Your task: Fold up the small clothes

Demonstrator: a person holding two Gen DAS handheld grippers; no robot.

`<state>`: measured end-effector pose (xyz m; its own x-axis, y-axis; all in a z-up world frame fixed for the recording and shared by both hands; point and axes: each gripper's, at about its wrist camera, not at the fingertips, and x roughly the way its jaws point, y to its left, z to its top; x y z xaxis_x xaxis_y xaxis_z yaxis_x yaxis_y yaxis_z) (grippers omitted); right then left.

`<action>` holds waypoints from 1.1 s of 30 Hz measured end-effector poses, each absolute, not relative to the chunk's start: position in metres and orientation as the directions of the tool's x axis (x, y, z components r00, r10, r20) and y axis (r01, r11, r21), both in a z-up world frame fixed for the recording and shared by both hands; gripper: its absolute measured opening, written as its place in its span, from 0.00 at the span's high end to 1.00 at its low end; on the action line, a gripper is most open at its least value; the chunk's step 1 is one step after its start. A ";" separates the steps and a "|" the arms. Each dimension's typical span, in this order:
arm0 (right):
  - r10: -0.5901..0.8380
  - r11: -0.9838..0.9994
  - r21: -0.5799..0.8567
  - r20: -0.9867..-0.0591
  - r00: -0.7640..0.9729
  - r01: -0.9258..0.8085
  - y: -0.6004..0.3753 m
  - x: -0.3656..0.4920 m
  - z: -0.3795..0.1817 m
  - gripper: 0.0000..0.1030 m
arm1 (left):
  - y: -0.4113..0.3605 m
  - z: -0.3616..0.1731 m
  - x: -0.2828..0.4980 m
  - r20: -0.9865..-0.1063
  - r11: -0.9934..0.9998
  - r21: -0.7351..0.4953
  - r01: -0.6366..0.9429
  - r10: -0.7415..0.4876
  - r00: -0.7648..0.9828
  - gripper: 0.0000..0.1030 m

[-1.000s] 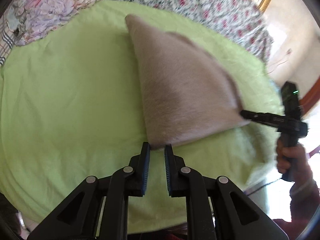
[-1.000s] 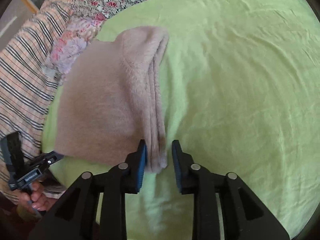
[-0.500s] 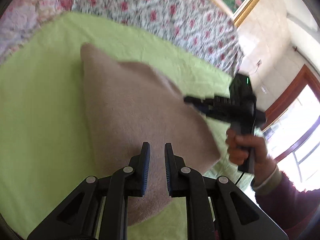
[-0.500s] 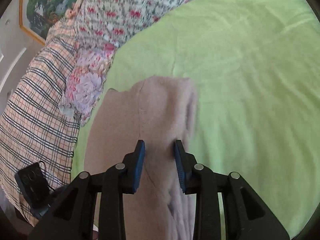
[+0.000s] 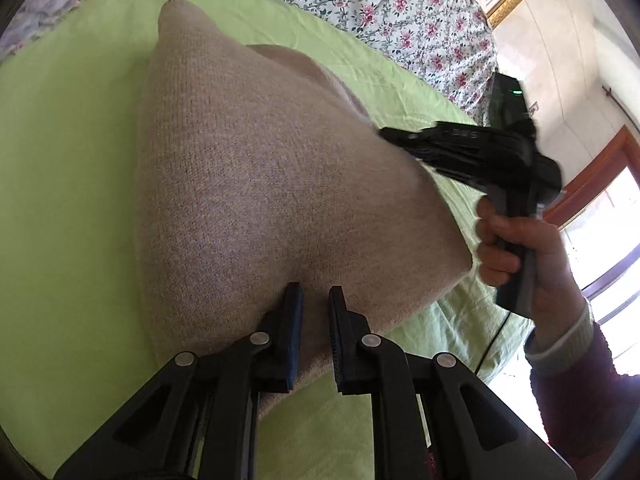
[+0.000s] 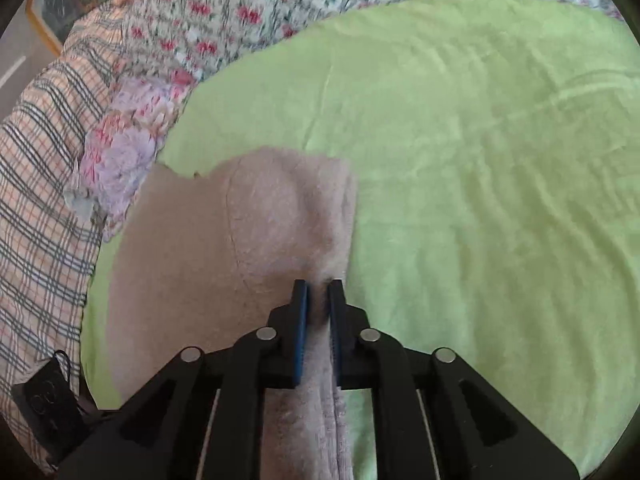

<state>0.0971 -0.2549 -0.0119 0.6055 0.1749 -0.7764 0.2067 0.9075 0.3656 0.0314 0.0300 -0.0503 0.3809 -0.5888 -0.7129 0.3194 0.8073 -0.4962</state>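
A folded beige knit garment (image 5: pixel 248 184) lies on a green sheet (image 5: pixel 60 184). My left gripper (image 5: pixel 315 300) sits over its near edge with cloth between the narrowly parted fingers. In the left wrist view my right gripper (image 5: pixel 394 134) reaches onto the garment's right side, held by a hand. In the right wrist view the right gripper (image 6: pixel 318 292) is shut on the garment's (image 6: pixel 224 248) thick right edge, on the green sheet (image 6: pixel 480 168).
Floral bedding (image 5: pixel 360 4) lies beyond the sheet. A plaid cloth (image 6: pixel 40 184) and a floral pillow (image 6: pixel 124 160) lie at the left in the right wrist view. A black device (image 6: pixel 44 408) lies at the lower left. A wood-framed window (image 5: pixel 600 200) is at the right.
Both grippers moved forward from the garment's near edge onto it. The right gripper's fingers narrowed onto the thick edge. The left gripper's fingers now straddle the cloth.
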 end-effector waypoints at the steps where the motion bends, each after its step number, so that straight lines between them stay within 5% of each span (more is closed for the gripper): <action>1: 0.189 0.900 0.389 -0.752 0.631 0.195 -0.253 0.088 -0.002 0.88 | 0.029 -0.050 0.030 -0.717 0.813 -0.484 0.324 -0.581 0.387 0.88; 5: 0.302 0.893 0.448 -0.684 0.664 0.055 -0.222 0.055 0.019 0.88 | 0.025 -0.049 0.024 -0.719 0.821 -0.467 0.327 -0.568 0.399 0.88; 10: 0.225 0.928 0.348 -0.805 0.548 0.131 -0.216 0.043 -0.025 0.88 | 0.029 -0.049 0.021 -0.712 0.809 -0.488 0.329 -0.587 0.386 0.88; 13: 0.264 0.893 0.421 -0.779 0.569 0.162 -0.234 0.035 -0.037 0.95 | 0.032 -0.049 0.013 -0.714 0.808 -0.484 0.337 -0.587 0.382 0.88; 21: 0.321 0.907 0.419 -0.742 0.589 0.034 -0.203 0.001 -0.013 0.90 | 0.052 -0.027 -0.002 -0.698 0.805 -0.499 0.322 -0.593 0.401 0.82; 24: 0.222 0.951 0.300 -0.826 0.518 0.071 -0.201 -0.007 -0.038 0.86 | 0.062 -0.024 -0.005 -0.708 0.818 -0.490 0.303 -0.576 0.409 0.81; 26: 0.267 0.923 0.373 -0.798 0.540 0.096 -0.212 -0.012 -0.045 0.87 | 0.069 -0.017 -0.007 -0.705 0.824 -0.486 0.293 -0.567 0.426 0.81; 29: 0.298 0.897 0.427 -0.776 0.556 0.115 -0.221 -0.015 -0.037 0.86 | 0.078 -0.005 -0.005 -0.701 0.837 -0.469 0.281 -0.547 0.457 0.70; 31: 0.292 0.902 0.420 -0.766 0.573 0.101 -0.218 -0.015 -0.026 0.86 | 0.086 0.004 0.000 -0.690 0.845 -0.464 0.265 -0.532 0.490 0.46; 33: 0.302 0.893 0.439 -0.749 0.591 0.100 -0.218 -0.014 -0.019 0.86 | 0.091 0.009 0.006 -0.686 0.857 -0.456 0.242 -0.511 0.518 0.40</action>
<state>-0.0145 -0.2184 -0.0190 0.5906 0.3015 -0.7485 0.0999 0.8931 0.4386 0.0062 0.0915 0.0093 0.5177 -0.5113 -0.6860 0.2419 0.8566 -0.4558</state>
